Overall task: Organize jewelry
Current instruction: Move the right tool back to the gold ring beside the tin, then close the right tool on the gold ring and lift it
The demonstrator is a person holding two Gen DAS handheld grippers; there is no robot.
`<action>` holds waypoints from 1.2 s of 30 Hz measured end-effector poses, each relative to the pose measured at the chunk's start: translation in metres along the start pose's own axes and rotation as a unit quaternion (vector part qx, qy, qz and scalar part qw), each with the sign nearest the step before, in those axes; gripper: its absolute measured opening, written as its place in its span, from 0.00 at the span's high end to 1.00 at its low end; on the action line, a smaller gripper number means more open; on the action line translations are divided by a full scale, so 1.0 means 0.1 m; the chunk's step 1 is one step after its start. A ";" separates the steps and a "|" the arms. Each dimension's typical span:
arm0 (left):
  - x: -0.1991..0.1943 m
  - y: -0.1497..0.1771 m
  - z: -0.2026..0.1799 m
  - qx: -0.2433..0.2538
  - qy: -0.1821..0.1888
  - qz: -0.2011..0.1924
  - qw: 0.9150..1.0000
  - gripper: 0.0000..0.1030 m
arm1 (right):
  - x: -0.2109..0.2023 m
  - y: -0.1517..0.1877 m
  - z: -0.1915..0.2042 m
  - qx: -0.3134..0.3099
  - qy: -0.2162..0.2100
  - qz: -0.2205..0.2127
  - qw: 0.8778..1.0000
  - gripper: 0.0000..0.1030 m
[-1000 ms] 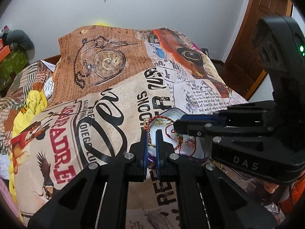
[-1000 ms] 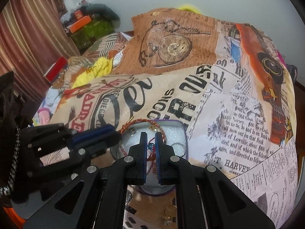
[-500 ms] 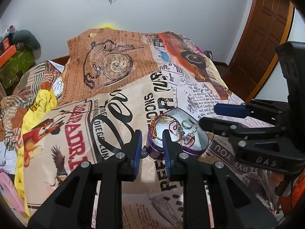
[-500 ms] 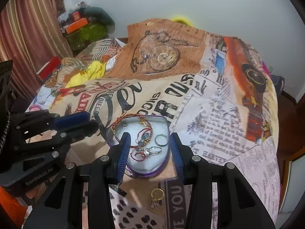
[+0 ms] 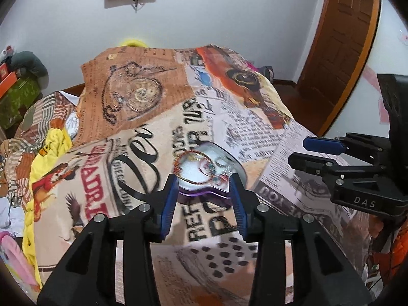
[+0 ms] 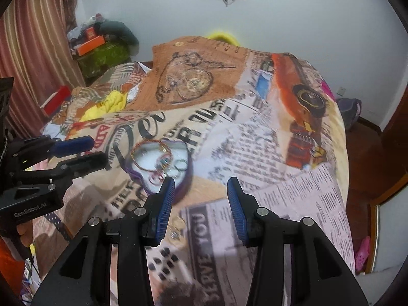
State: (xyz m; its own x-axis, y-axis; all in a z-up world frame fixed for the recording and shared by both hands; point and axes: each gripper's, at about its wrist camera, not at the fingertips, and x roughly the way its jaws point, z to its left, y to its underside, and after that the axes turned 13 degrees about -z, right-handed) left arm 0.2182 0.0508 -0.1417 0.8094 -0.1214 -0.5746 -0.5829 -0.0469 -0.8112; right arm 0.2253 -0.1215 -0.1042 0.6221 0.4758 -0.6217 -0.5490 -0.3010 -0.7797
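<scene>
Right wrist view showed you held both claws, left claw [image 6: 84, 153] and right claw [image 6: 201, 196], spread empty above the purple heart-shaped jewelry box [image 6: 160, 165] on the bed [image 6: 280, 153], likely because the pieces already lay inside.

"DAS" on right claw [image 5: 323, 153]

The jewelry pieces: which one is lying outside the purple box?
The small gold ring lies on the printed bedspread, nearer the camera than the purple box. The red bangle and other pieces sit inside it.
</scene>
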 end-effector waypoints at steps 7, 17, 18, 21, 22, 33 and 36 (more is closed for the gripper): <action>0.13 0.19 -0.20 0.001 0.018 0.033 0.999 0.61 | 0.02 0.25 -0.05 0.013 -0.007 0.026 1.000 0.62; 0.25 0.52 -0.08 -0.023 0.008 0.079 0.997 0.61 | 0.30 0.62 0.19 -0.003 -0.045 0.084 0.995 0.62; 0.25 0.54 -0.06 -0.026 0.006 0.081 0.996 0.61 | 0.32 0.63 0.21 -0.007 -0.047 0.086 0.995 0.62; 0.23 0.58 0.01 -0.035 -0.002 0.081 0.996 0.61 | 0.35 0.64 0.23 -0.019 -0.047 0.081 0.995 0.62; 0.22 0.59 0.04 -0.041 -0.003 0.080 0.996 0.61 | 0.35 0.64 0.23 -0.019 -0.049 0.081 0.995 0.62; 0.24 0.60 0.02 -0.050 0.005 0.082 0.995 0.61 | 0.35 0.66 0.26 -0.024 -0.062 0.065 0.996 0.91; 0.25 0.58 -0.06 -0.040 0.010 0.082 0.996 0.61 | 0.28 0.64 0.20 -0.010 -0.063 0.058 0.996 0.91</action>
State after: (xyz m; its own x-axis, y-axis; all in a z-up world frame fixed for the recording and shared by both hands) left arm 0.2044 0.0395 -0.2020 0.7016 -0.1526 -0.6961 -0.7118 -0.1027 -0.6949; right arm 0.1962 -0.1111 -0.1703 0.4795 0.5374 -0.6937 -0.6003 -0.3758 -0.7060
